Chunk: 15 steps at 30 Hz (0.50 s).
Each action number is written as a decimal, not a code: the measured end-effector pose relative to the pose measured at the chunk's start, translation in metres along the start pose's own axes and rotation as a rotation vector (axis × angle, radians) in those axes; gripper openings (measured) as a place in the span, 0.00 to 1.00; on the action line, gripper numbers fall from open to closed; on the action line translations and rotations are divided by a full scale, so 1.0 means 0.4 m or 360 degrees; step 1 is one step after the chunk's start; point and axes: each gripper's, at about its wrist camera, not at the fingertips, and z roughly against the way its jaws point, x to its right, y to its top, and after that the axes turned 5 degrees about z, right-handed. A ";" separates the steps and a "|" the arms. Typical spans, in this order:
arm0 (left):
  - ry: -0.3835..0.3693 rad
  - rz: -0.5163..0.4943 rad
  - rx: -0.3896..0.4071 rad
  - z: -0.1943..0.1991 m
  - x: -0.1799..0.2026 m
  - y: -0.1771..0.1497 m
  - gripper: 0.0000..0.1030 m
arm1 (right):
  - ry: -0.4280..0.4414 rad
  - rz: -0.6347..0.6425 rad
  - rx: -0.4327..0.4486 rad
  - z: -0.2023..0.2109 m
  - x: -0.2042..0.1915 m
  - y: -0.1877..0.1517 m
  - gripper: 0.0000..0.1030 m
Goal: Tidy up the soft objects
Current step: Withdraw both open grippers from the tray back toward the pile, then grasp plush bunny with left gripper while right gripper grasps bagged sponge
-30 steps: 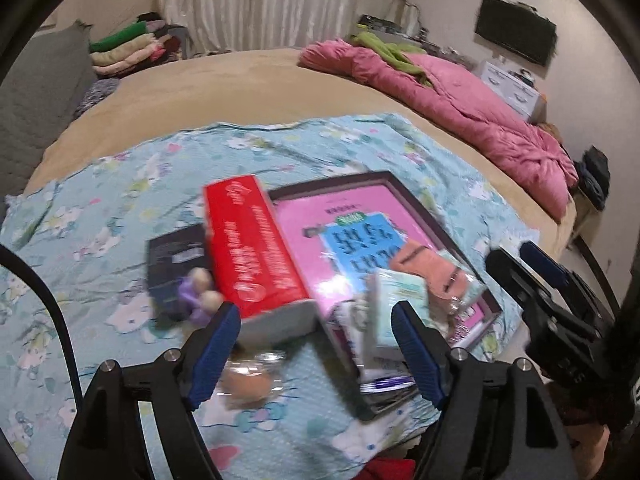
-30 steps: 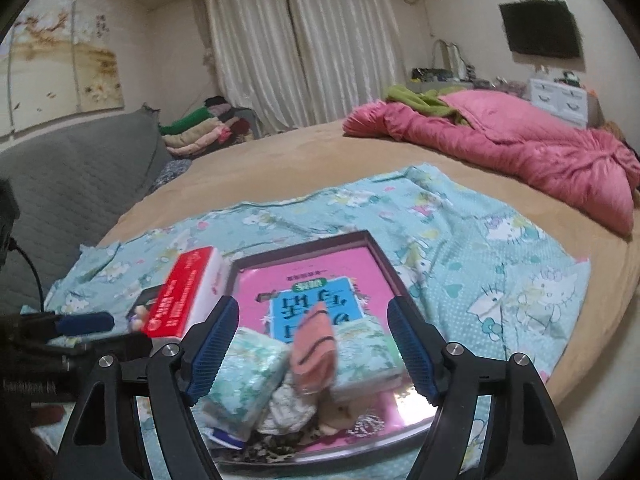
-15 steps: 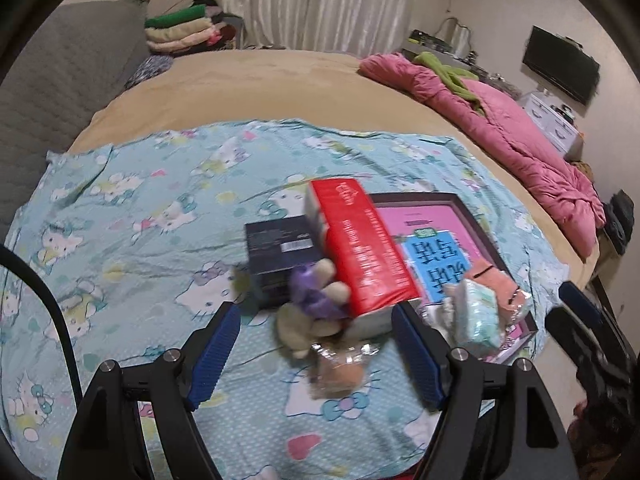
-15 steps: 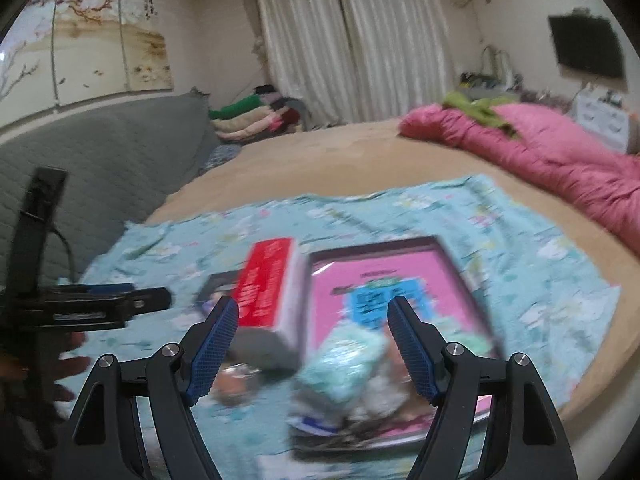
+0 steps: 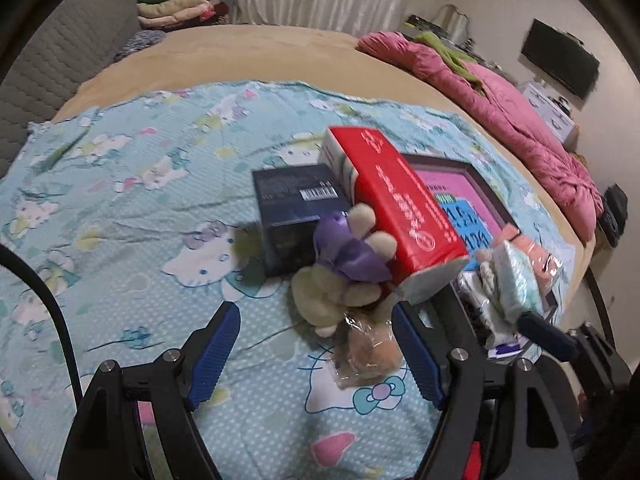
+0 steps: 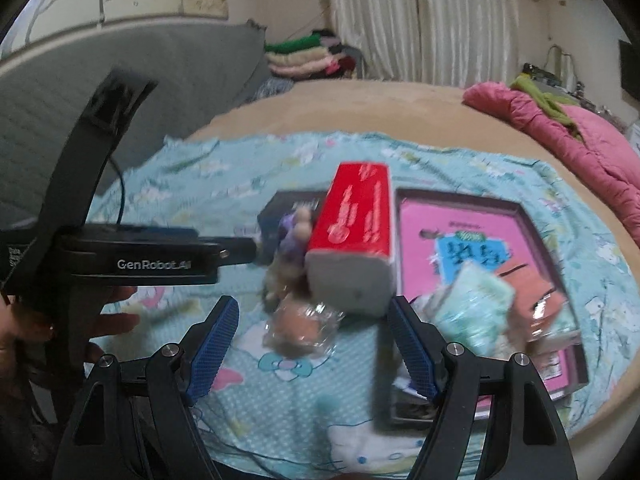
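Bed, cartoon sheet (image 5: 120, 208); framed tray (image 6: 532, 216) holds soft packets (image 6: 476, 312); both hand-held grippers (image 5: 316, 344) (image 6: 312, 340) gape, empty.

**Two wrist views over one bed**

We look from the left wrist camera steeply down its blue fingers (image 5: 216, 344) onto the patterned blue sheet (image 5: 120, 184), close above the red box (image 5: 400, 208) and plush toy (image 5: 340, 276), with curtains far beyond. Our right wrist camera sits just right of that, facing the same way at a shallower tilt; its picture is blurred, so nearness is probably similar. Both views share the red box (image 6: 356, 216), the pink-lined tray (image 6: 480, 236), the sheet and the pink quilt (image 6: 560, 136). The left gripper (image 6: 236, 252) crosses our right view's left side.
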 end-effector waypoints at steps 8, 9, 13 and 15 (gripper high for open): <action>-0.0054 -0.0052 -0.0077 -0.094 -0.007 0.013 0.75 | -0.0039 0.0045 -0.0174 -0.122 -0.019 -0.039 0.76; -0.0071 -0.0044 -0.0083 -0.104 -0.011 0.016 0.75 | -0.0041 0.0039 -0.0182 -0.137 -0.021 -0.041 0.76; -0.0111 -0.0047 -0.0113 -0.133 -0.015 0.023 0.75 | -0.0079 0.0026 -0.0224 -0.190 -0.025 -0.048 0.76; -0.0120 -0.0060 -0.0117 -0.144 -0.015 0.026 0.75 | -0.0093 0.0011 -0.0234 -0.217 -0.024 -0.053 0.76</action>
